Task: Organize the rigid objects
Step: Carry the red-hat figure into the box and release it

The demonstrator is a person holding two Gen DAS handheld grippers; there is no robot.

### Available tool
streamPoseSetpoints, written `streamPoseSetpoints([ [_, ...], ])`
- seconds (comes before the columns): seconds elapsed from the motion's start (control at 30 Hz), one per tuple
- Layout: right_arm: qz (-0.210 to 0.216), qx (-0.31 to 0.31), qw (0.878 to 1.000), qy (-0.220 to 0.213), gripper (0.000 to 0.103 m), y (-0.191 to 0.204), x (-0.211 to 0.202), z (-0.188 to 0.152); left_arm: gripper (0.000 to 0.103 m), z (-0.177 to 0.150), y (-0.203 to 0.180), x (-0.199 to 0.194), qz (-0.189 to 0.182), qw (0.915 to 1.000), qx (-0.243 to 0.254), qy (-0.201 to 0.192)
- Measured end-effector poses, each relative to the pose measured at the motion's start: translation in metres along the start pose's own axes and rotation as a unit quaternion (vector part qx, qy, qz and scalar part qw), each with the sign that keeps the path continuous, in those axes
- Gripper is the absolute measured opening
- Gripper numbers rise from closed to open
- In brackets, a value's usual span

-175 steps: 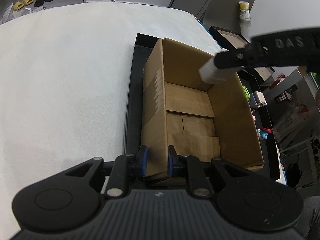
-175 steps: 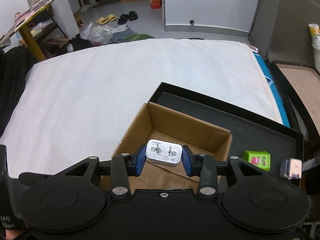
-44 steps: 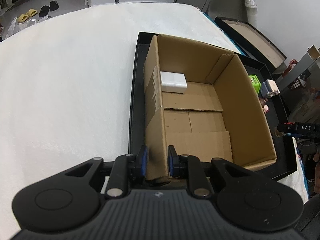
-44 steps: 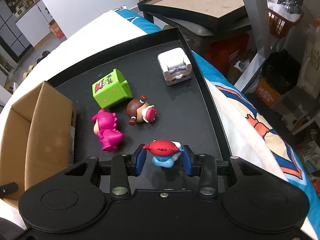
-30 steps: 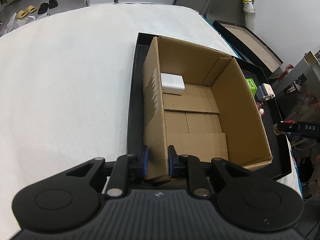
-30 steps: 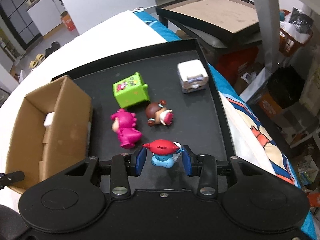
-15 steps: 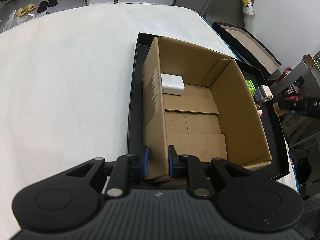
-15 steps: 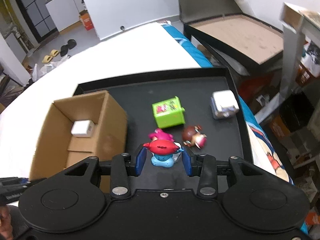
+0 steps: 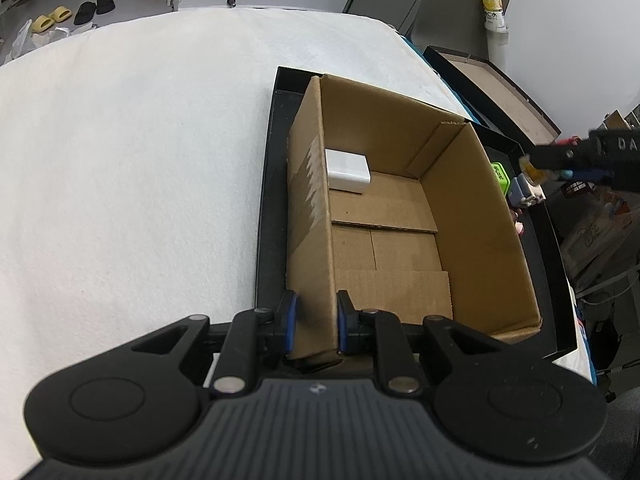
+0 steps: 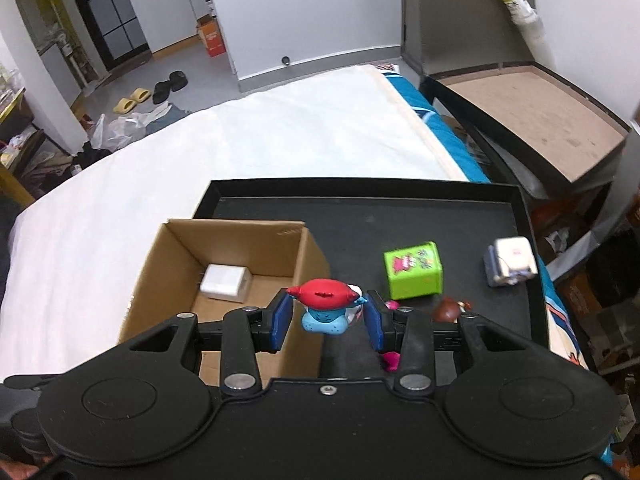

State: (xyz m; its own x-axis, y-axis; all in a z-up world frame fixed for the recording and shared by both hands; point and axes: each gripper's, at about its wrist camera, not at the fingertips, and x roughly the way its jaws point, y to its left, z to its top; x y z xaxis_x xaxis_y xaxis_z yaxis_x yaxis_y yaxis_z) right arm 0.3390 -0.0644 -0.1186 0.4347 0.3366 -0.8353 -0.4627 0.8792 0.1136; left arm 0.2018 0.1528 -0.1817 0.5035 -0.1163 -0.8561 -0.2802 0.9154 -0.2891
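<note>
An open cardboard box [image 9: 400, 216] stands in a black tray [image 9: 266, 208] on a white-covered bed. A white charger block [image 9: 346, 170] lies in its far left corner; it also shows in the right wrist view [image 10: 224, 282]. My left gripper [image 9: 313, 322] is shut on the box's near left wall. My right gripper [image 10: 326, 316] is shut on a small red-and-blue toy figure [image 10: 325, 304] and holds it in the air above the box's right wall [image 10: 308, 272]. The right gripper also shows at the right edge of the left wrist view [image 9: 576, 160].
On the tray [image 10: 360, 208] right of the box lie a green cube [image 10: 413, 269], a white-grey block toy [image 10: 509, 266], a brown-headed figure [image 10: 450, 308] and a pink figure [image 10: 391, 358], partly hidden by my gripper. A brown-lined black box [image 10: 532, 112] stands beyond the bed's right edge.
My right gripper has lifted the red-and-blue figure off the tray and carried it left and up, toward the cardboard box. The left gripper has kept its hold on the box wall.
</note>
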Motion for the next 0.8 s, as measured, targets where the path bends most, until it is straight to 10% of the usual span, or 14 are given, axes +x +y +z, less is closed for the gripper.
streamPoseSetpoints([
  [0.8,0.018,-0.047,0.999,0.008,0.049,0.055,0.029,0.025,0.018,0.001,0.005,0.0,-0.008,0.9999,-0.008,0.001],
])
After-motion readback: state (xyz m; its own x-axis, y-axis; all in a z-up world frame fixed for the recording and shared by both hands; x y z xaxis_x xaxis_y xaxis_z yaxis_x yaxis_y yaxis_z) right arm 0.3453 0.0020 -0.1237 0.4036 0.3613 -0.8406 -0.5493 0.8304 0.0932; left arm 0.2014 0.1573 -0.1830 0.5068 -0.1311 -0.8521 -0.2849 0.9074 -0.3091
